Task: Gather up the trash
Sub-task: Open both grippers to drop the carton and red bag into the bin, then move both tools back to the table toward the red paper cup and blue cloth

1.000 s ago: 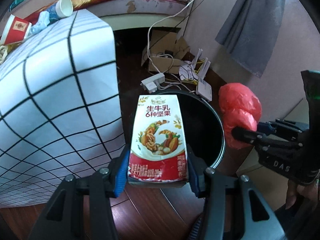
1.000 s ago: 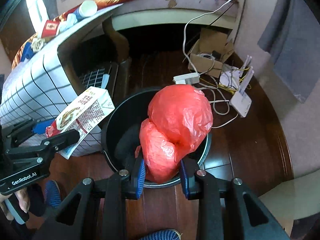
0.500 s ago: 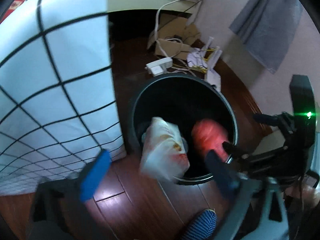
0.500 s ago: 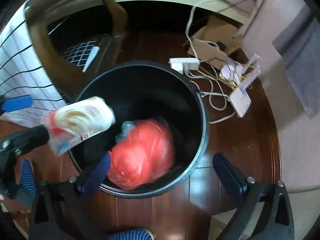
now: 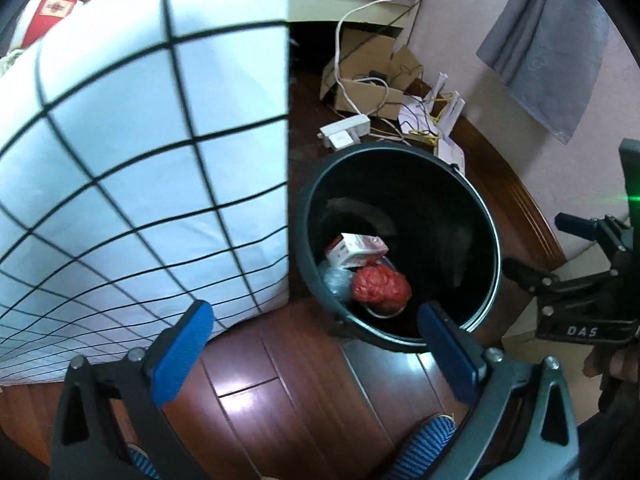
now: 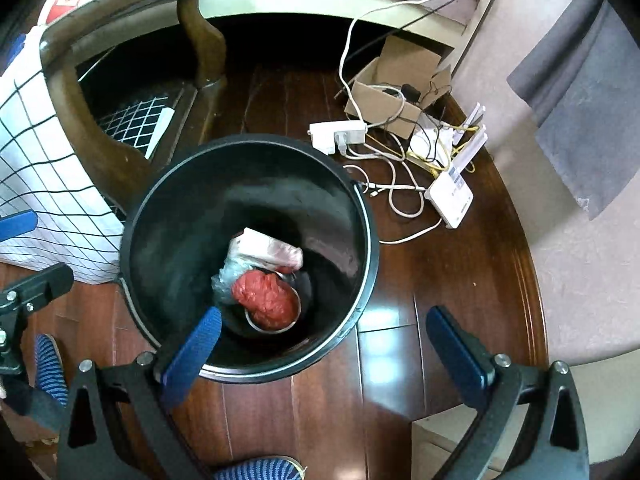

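Observation:
A black round trash bin (image 5: 486, 216) (image 6: 370, 240) stands on the dark wood floor. At its bottom lie the milk carton (image 5: 356, 249) (image 6: 266, 249), the crumpled red plastic bag (image 5: 380, 286) (image 6: 267, 298) and a clear plastic wrapper (image 6: 224, 280). My left gripper (image 5: 316, 322) is open and empty above the bin's near rim. My right gripper (image 6: 324, 330) is open and empty over the bin's near right side. The right gripper also shows at the right of the left wrist view (image 5: 532, 248).
A table with a white black-grid cloth (image 5: 140, 168) stands left of the bin, with paper cups on top. Behind the bin lie a power strip (image 6: 338, 136), cables, a white router (image 6: 450, 196) and a cardboard box (image 6: 394, 88). A grey cloth (image 5: 548, 44) hangs on the wall.
Both grippers opened. The milk carton and the red bag dropped out of them and now lie at the bottom of the bin.

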The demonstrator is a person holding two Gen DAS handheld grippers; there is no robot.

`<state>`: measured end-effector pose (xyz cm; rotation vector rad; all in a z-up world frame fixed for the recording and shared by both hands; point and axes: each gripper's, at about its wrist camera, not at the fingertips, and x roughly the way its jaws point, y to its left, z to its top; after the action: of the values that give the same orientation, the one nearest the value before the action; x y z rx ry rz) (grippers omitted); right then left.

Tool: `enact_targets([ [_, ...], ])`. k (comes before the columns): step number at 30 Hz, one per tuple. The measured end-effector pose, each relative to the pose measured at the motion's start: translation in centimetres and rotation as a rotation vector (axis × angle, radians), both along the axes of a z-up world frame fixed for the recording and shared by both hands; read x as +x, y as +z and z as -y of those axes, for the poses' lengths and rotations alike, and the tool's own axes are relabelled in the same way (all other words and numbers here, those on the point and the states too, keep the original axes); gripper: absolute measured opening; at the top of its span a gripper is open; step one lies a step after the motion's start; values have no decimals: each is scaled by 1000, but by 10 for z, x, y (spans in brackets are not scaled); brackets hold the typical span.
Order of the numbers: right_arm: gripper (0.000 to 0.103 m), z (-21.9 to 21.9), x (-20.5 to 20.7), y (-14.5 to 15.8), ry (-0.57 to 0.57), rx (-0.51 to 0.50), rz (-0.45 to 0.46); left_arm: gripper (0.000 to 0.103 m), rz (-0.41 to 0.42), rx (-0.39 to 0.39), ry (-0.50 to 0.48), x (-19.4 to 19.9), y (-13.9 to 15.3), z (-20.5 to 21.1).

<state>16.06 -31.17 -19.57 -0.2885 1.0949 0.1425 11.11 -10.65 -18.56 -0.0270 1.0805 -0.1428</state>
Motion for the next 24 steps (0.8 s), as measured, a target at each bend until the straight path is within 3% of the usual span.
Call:
enact_targets([
  [12, 103, -38, -23, 37, 61, 9, 66, 103, 52, 26, 15, -26, 29, -25],
  [24, 103, -74, -39, 100, 101, 71, 181, 103, 237, 68, 81, -61, 87, -73],
])
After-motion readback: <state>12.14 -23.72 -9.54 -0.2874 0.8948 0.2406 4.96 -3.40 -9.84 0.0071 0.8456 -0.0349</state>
